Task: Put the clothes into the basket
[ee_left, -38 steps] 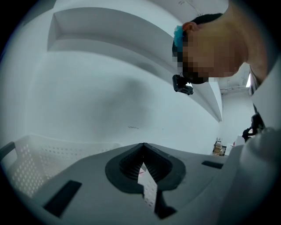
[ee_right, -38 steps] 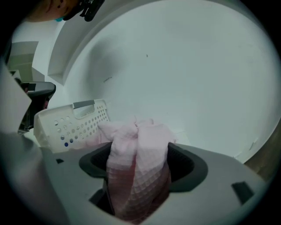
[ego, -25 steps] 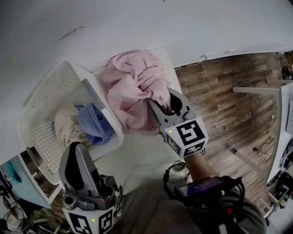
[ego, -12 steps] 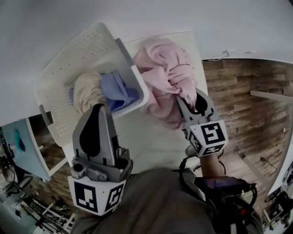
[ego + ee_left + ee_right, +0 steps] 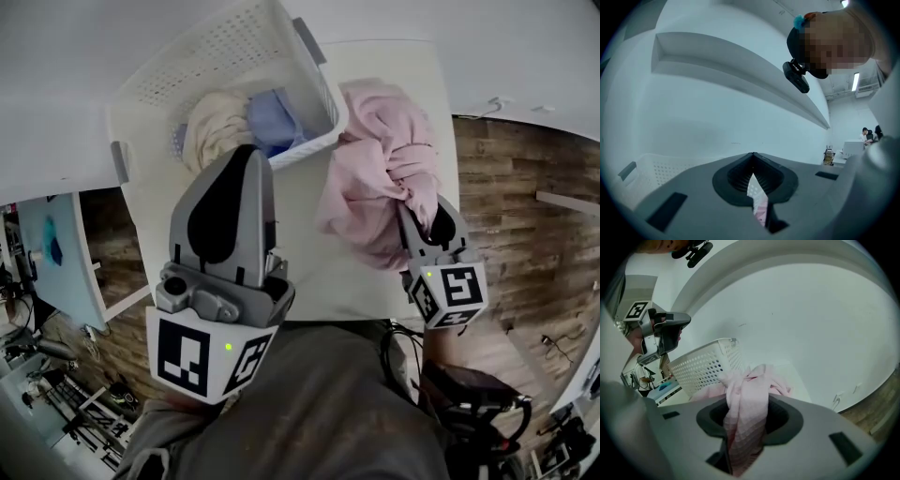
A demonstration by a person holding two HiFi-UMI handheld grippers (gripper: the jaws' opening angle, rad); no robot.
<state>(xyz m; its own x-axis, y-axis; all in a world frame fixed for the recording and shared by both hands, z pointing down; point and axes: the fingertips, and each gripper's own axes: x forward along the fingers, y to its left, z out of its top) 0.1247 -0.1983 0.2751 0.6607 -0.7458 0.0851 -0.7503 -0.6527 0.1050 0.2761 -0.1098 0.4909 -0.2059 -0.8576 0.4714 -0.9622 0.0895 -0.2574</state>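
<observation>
A white perforated basket (image 5: 217, 54) stands on the white table (image 5: 305, 258) with a beige cloth (image 5: 214, 129) and a blue cloth (image 5: 272, 117) inside. To its right, outside the rim, a crumpled pink garment (image 5: 375, 173) lies on the table. My right gripper (image 5: 424, 217) is shut on a fold of that garment, and the pink cloth (image 5: 749, 394) fills the gap between its jaws, with the basket (image 5: 701, 365) behind it to the left. My left gripper (image 5: 246, 159) is held high, close to the camera and above the basket's near side. It is shut and holds nothing.
Wooden floor (image 5: 525, 225) lies past the table's right edge. A pale blue shelf unit (image 5: 56, 253) with clutter stands at the lower left. A white wall (image 5: 811, 324) rises behind the table. The raised left gripper (image 5: 661, 333) shows at the left of the right gripper view.
The left gripper has risen toward the camera and now hides the basket's near side. The right gripper stays shut on the pink garment, and the whole scene has shifted up and right in the view.
</observation>
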